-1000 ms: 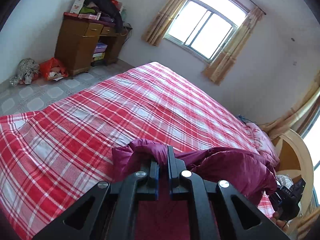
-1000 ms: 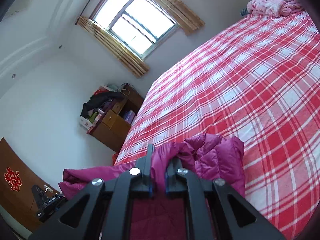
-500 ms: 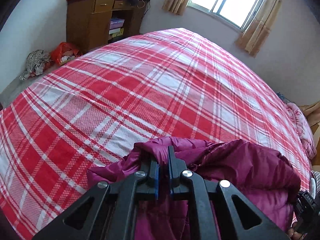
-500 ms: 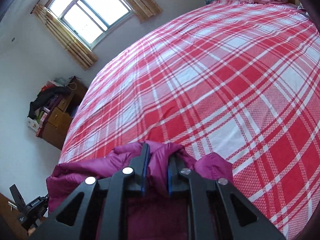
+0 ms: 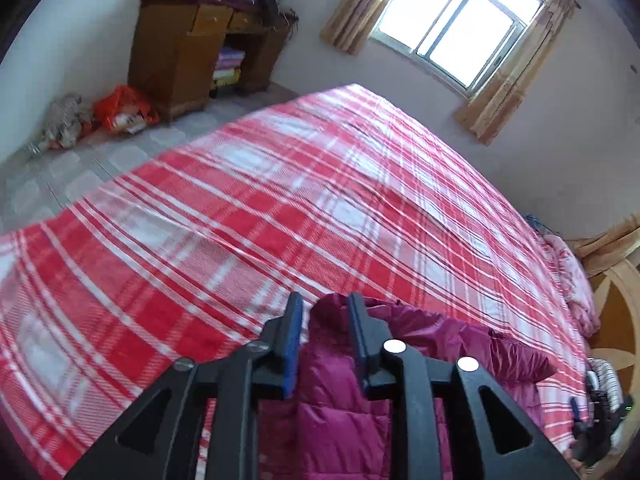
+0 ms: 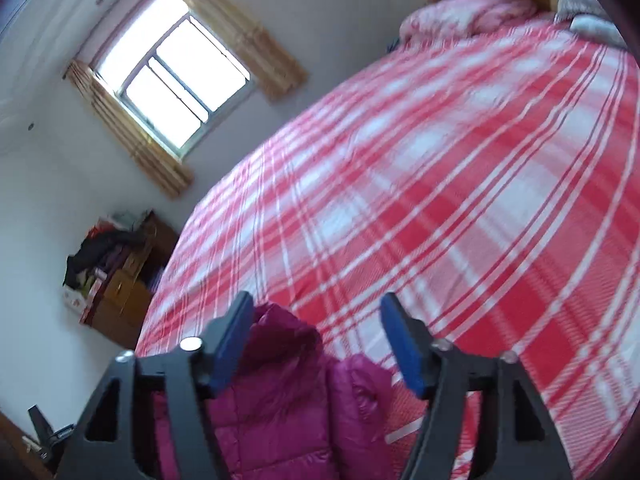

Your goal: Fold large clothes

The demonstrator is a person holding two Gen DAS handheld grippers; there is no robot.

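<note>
Magenta quilted puffer jacket (image 5: 344, 408) lies bunched on the near edge of the bed (image 5: 248, 216), which has a red-and-white plaid cover. In the right wrist view the same jacket (image 6: 280, 392) sits at the lower left, a rounded fold of it rising beside the left finger.

Left gripper (image 5: 322, 328): jaws parted by a narrow gap, a ridge of jacket fabric standing up between the blue pads; the fabric touches or nearly touches the right finger, with a sliver of space on the left side, so no firm pinch shows. Right gripper (image 6: 316, 328): jaws spread wide, holding nothing; jacket touches only the inside of its left finger, and bare bedcover shows between the fingers on the right side.

Going out from the jacket: the plaid cover stretches flat across the rest of the bed. At the head of the bed, a pink crumpled quilt (image 6: 468, 16) against a wooden headboard (image 5: 616, 308). Beyond the far side of the bed, a window (image 5: 456, 28) with tan curtains. Past the foot of the bed, a brown wooden cabinet (image 5: 176, 48) piled with clothes and boxes, and on the tiled floor beside it an orange plastic bag (image 5: 124, 108) and a grey bundle (image 5: 64, 120). Both views have motion blur.
</note>
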